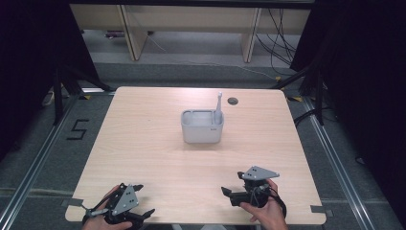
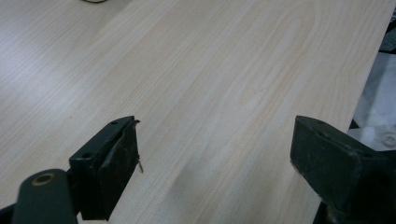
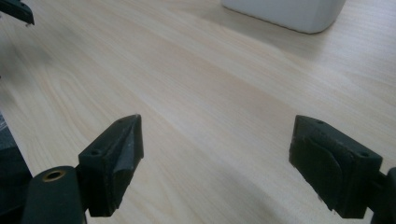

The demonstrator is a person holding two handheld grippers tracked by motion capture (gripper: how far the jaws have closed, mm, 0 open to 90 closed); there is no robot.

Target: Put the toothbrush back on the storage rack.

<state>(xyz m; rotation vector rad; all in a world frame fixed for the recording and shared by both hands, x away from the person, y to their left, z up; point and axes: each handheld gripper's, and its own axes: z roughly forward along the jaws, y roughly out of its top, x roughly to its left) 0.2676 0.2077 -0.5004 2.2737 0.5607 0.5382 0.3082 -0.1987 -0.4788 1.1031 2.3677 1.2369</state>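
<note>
The left gripper (image 2: 215, 154) has its jaws spread wide, with bare wood grain between them and nothing held; the right gripper (image 3: 215, 161) is likewise spread wide and empty, its jaws hanging just over the tabletop. In the high view the left gripper (image 1: 125, 211) sits at the near left corner of the table (image 1: 143, 143) in the person's left hand (image 1: 103, 218); the right gripper (image 1: 242, 191) sits near the near edge, right of centre, in the right hand (image 1: 263, 208).

Both are well apart from the grey bin (image 1: 202, 127), which stands upright near the middle of the table, ahead of the hands; the right gripper is plainly the nearer, with the bin lying forward and a little to its left, and its lower corner showing at the top of the right gripper view (image 3: 285, 11); the left gripper would have to cross more of the table, forward and to the right.

Inside the bin, at its right end, a pale brush-like tool (image 1: 219, 108) stands close to upright, its long axis nearly vertical, its top rising clear of the rim; the rest of the bin looks empty, though its floor cannot be fully seen. A grasp on the tool would likely come from above or the side, probably by the right gripper. A small dark grommet (image 1: 233, 101) is set in the table beyond the bin.
</note>
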